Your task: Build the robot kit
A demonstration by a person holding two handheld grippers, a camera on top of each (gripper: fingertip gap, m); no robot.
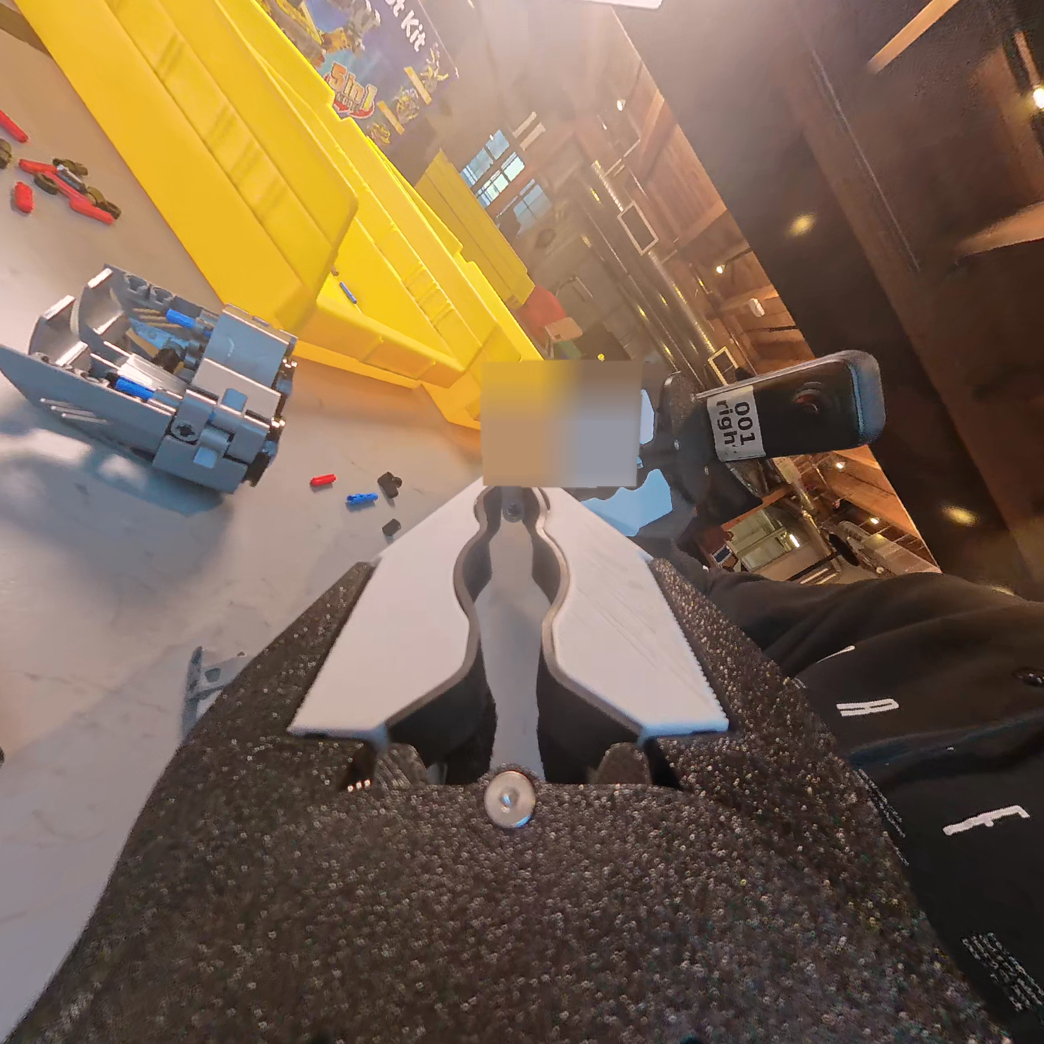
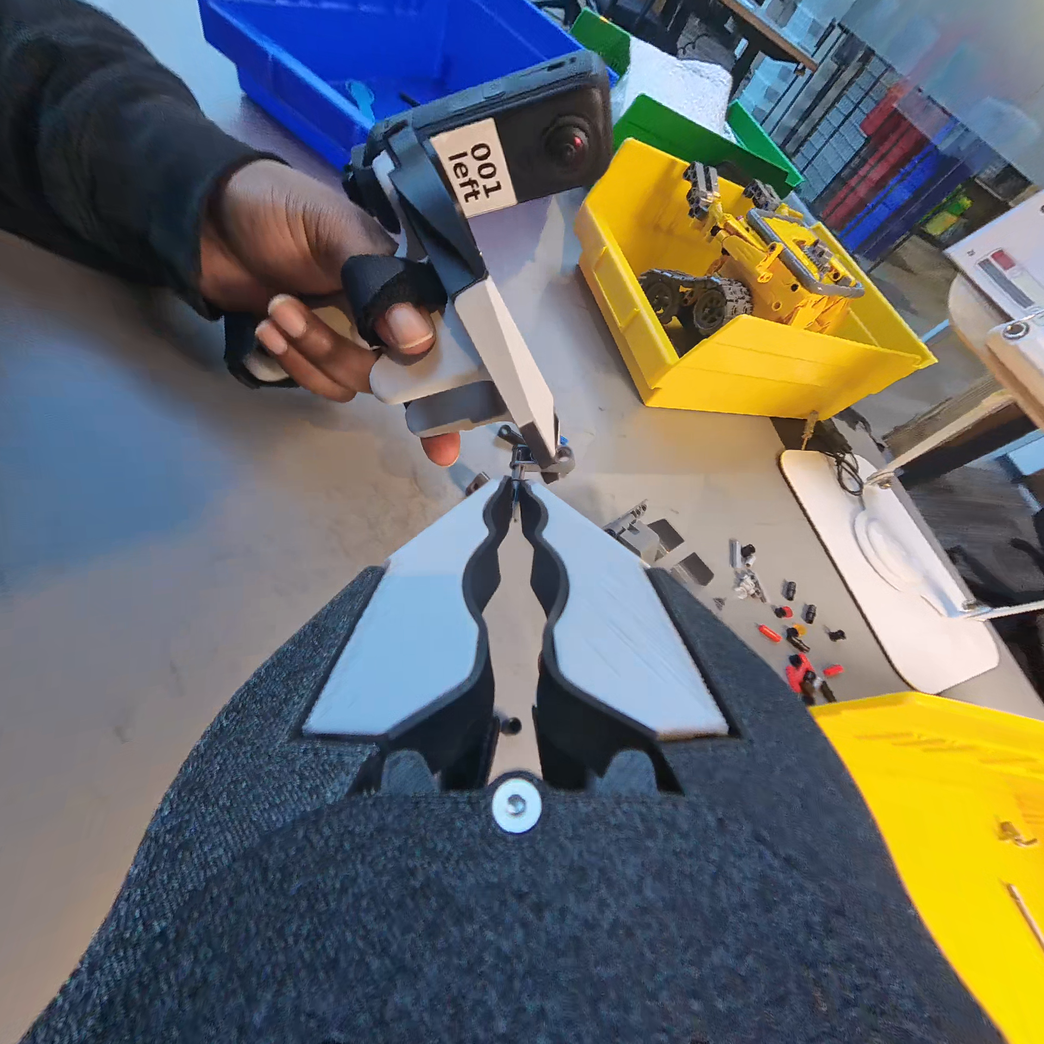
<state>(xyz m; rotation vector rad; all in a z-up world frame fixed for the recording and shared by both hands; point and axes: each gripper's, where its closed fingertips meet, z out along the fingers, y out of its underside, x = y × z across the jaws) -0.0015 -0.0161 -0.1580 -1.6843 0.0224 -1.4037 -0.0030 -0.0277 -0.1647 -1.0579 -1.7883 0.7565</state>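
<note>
My left gripper (image 1: 512,500) is shut on a small dark building-toy piece (image 1: 513,511) held above the grey table (image 1: 141,565). In the right wrist view a hand holds the left gripper (image 2: 545,449), its tips pinching a small grey and black piece (image 2: 559,457). My right gripper (image 2: 517,490) is shut on a thin dark piece (image 2: 517,480) that touches the left gripper's piece tip to tip. The right gripper's black body (image 1: 791,418) shows to the right of the left fingertips. A blurred patch hides the spot just beyond them.
A half-built grey toy model (image 1: 152,384) lies on the table to the left, with loose red, blue and black pins (image 1: 361,497) beside it. A yellow bin (image 2: 762,373) holds a yellow tracked model (image 2: 751,271). Blue (image 2: 339,62) and green (image 2: 678,135) bins stand behind. Loose pieces (image 2: 791,638) lie by a white pad (image 2: 881,565). Less than 4 cm separates the two grippers' tips.
</note>
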